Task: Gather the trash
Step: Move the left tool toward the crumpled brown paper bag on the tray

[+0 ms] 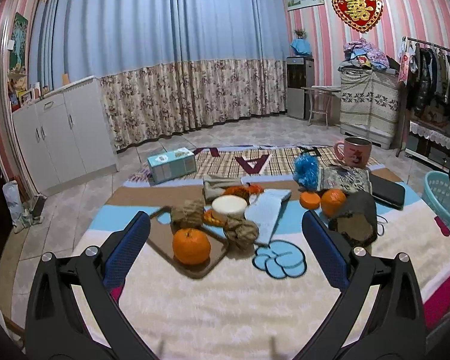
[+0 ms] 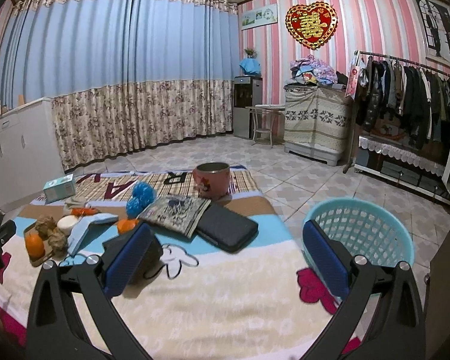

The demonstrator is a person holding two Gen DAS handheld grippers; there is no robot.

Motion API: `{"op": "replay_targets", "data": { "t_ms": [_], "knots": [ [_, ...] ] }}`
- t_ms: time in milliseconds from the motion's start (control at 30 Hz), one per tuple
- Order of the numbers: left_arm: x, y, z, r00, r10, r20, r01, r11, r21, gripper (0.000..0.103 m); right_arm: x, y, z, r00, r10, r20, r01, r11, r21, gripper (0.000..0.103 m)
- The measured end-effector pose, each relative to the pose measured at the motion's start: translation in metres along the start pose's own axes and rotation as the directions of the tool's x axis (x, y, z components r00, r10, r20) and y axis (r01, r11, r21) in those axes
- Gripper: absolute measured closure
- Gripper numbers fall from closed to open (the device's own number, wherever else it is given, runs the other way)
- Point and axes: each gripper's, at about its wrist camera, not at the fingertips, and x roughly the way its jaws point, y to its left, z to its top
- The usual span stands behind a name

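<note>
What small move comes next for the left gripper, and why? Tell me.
Probably ease the left gripper forward and down onto the nearer crumpled paper ball beside the tray. Its jaws stand open and empty above the blanket, that wad looks like trash, and the basket waits empty on the right.

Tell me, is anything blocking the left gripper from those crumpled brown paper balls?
Nothing visible does. The open left gripper faces the crumpled brown paper balls directly; only the whole orange on the brown tray sits close beside them.

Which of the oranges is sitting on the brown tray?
The whole orange nearest the left tongs sits on the brown tray; the other two oranges lie farther back on the blanket, off the tray.
</note>
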Motion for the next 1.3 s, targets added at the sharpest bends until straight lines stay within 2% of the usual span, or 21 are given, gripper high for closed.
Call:
{"op": "replay_targets", "data": {
  "t_ms": [233, 600, 1300],
  "knots": [
    [0.016, -0.002, 0.009, 1.000, 0.005, 0.004, -0.005, 1.000, 0.006, 0.005, 0.018, 0.005, 0.014, 1.000, -0.007, 0.008, 0.008, 0.999, -0.032, 0.004],
    [0.039, 0.006, 0.000, 0.999, 0.005, -0.047, -0.005, 1.000, -0.015, 0.005, 0.037, 0.005, -0.004, 1.000, 0.001, -0.029, -0.001, 1.000, -0.018, 0.004],
    [0.045, 0.004, -0.007, 0.998, 0.025, -0.058, -0.026, 1.000, -0.007, 0.005, 0.043, 0.005, -0.011, 0.999, 0.005, -0.042, -0.005, 1.000, 0.000, 0.004]
  ]
}}
